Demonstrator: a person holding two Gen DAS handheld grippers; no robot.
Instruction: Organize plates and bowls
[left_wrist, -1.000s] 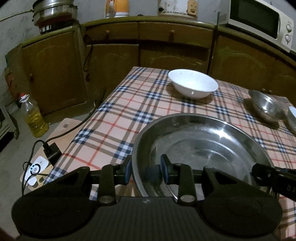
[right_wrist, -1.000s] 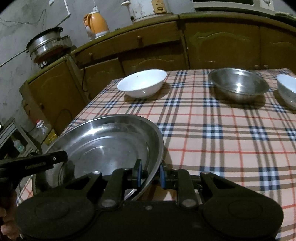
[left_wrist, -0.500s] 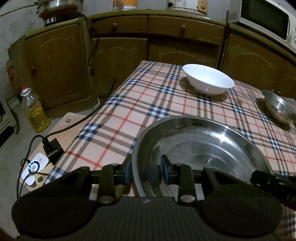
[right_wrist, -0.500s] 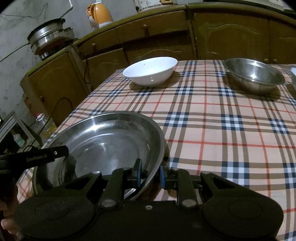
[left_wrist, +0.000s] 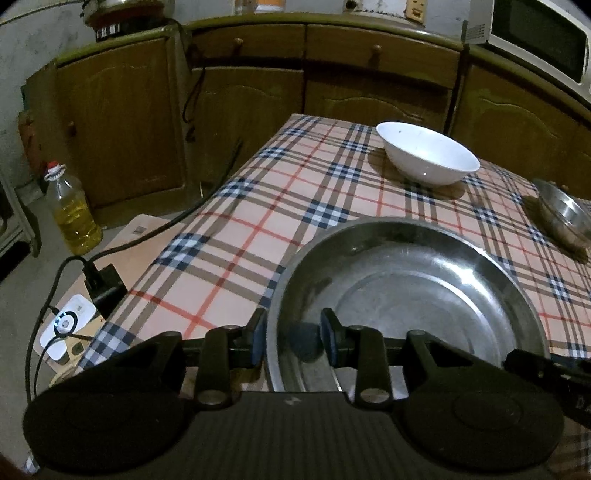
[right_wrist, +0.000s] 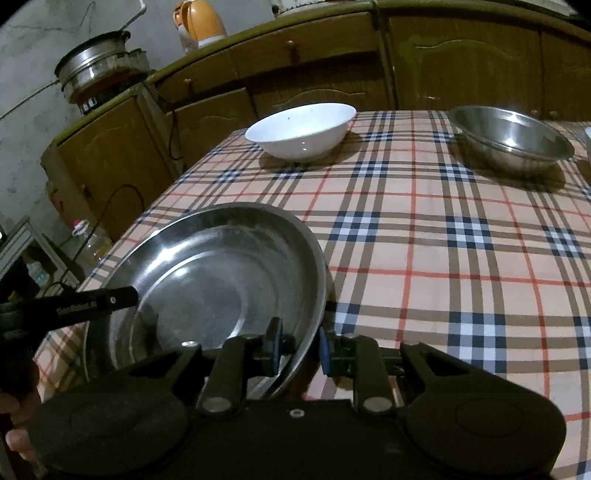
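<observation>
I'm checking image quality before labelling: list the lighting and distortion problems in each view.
Left wrist view: dim room, fisheye bends the cabinets, glare streaks inside the steel plate. Right wrist view: equally dim, black vignette corners, soft shadow under the white bowl, bright reflections in the steel bowl.

The tablecloth (right_wrist: 424, 229) was peach, checked with navy, white, tan and red lines. The wide dish (right_wrist: 207, 280) at its near left corner was silvery steel, as was the bowl (right_wrist: 509, 136) at the far right edge. The far bowl (right_wrist: 301, 131) was white. The gripper pads (left_wrist: 327, 339) were blue; the cabinets (left_wrist: 122, 122) were brown.
</observation>
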